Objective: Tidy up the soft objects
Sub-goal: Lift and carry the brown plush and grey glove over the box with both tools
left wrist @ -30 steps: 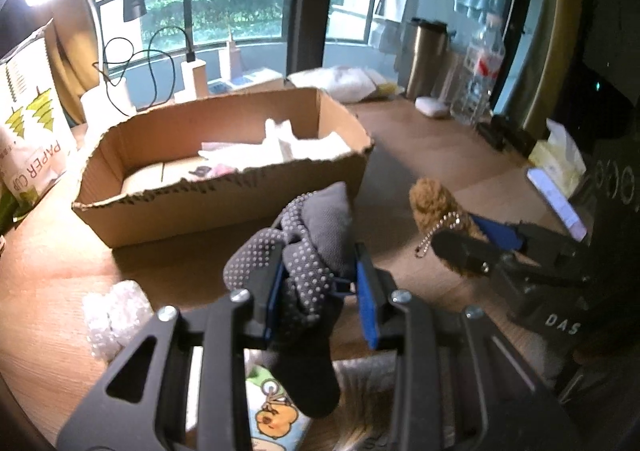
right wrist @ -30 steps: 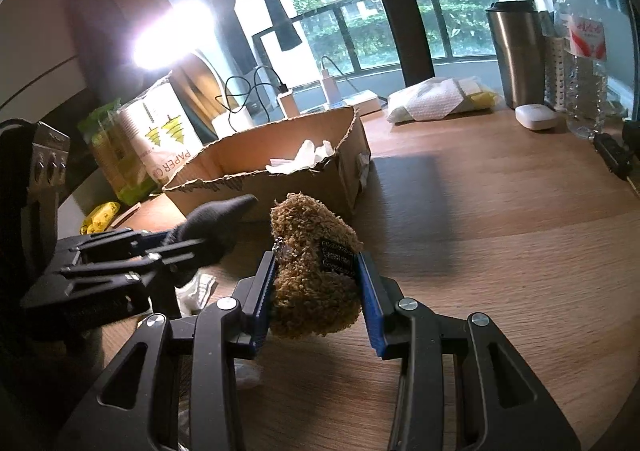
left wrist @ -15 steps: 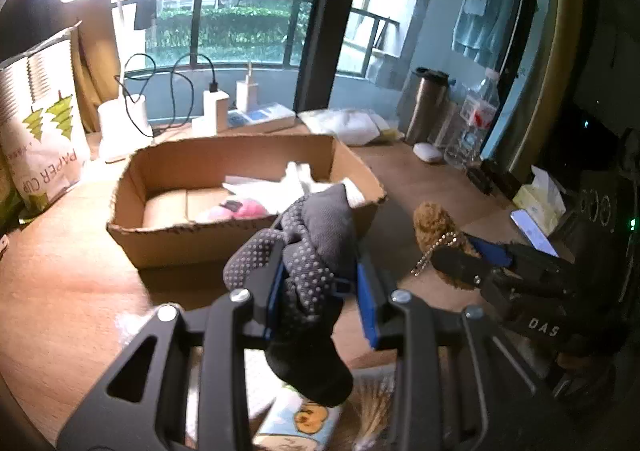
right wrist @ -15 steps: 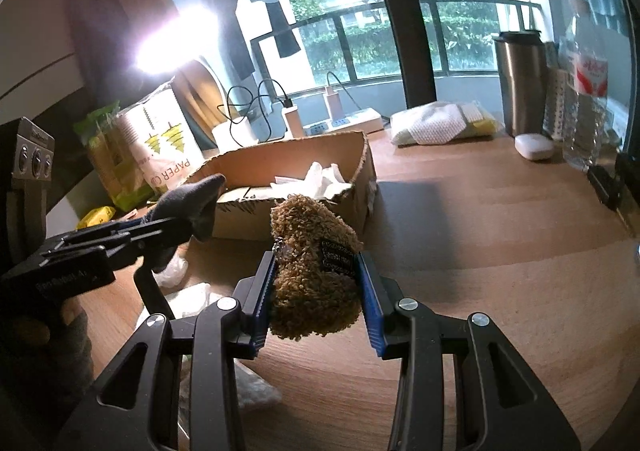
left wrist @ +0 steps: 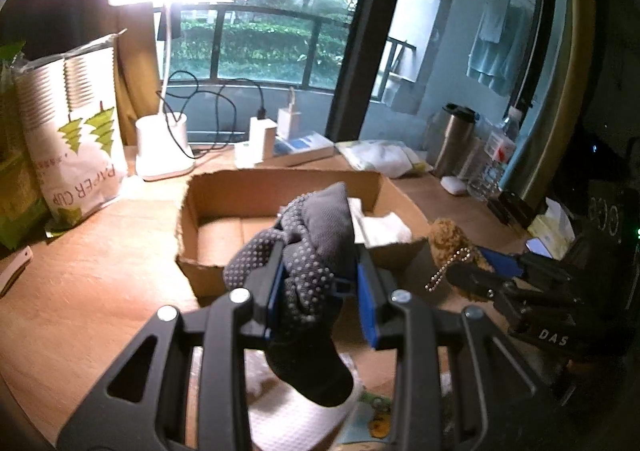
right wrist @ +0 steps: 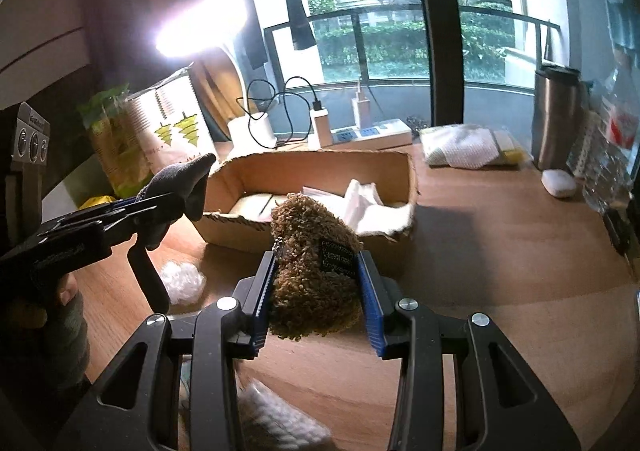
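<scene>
My left gripper is shut on a grey dotted sock and holds it in the air just in front of the open cardboard box. My right gripper is shut on a brown fuzzy plush toy with a black label and holds it above the table near the box's front wall. The box holds white cloths. In the left wrist view the plush and right gripper sit to the right. In the right wrist view the left gripper with the sock is at the left.
A lit desk lamp, a paper-cup bag, chargers and a power strip stand behind the box. A steel tumbler, a water bottle and a white case are at the right. Bubble wrap lies on the wooden table.
Both grippers have risen and moved toward the box, each still holding its object. The box interior now shows more from above.
</scene>
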Tool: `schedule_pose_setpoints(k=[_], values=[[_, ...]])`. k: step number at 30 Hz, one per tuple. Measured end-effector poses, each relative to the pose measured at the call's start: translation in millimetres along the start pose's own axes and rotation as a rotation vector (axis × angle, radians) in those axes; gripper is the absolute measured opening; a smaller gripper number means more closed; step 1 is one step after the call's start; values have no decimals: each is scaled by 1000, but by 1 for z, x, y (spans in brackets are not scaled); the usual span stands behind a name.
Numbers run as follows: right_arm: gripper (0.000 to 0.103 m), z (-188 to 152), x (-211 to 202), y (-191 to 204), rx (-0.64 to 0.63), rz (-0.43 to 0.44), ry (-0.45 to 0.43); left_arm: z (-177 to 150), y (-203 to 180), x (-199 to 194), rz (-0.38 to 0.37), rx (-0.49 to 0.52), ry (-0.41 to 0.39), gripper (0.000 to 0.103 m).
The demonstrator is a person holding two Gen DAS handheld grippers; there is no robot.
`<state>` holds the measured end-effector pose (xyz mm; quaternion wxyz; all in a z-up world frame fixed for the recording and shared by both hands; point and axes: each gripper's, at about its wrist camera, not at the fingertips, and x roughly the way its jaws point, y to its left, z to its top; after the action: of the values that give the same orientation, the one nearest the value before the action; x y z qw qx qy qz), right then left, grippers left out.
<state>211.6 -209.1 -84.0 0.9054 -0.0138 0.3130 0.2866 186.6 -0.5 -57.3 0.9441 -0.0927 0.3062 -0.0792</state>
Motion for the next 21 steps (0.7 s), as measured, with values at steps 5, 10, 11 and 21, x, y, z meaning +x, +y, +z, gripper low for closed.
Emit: schedule_pose_setpoints(k=[5, 10, 11, 21], values=[[41, 15, 5, 12, -27, -1, 0, 16, 9, -6, -5, 19, -30, 33], [41, 32, 8, 20, -43, -4, -18, 32, 17, -11, -3, 24, -68, 33], [41, 36, 8, 22, -47, -4, -24, 35, 19, -11, -2, 24, -77, 33], [41, 60, 28, 34, -74, 1, -34, 53, 31, -7, 5, 51, -126, 33]])
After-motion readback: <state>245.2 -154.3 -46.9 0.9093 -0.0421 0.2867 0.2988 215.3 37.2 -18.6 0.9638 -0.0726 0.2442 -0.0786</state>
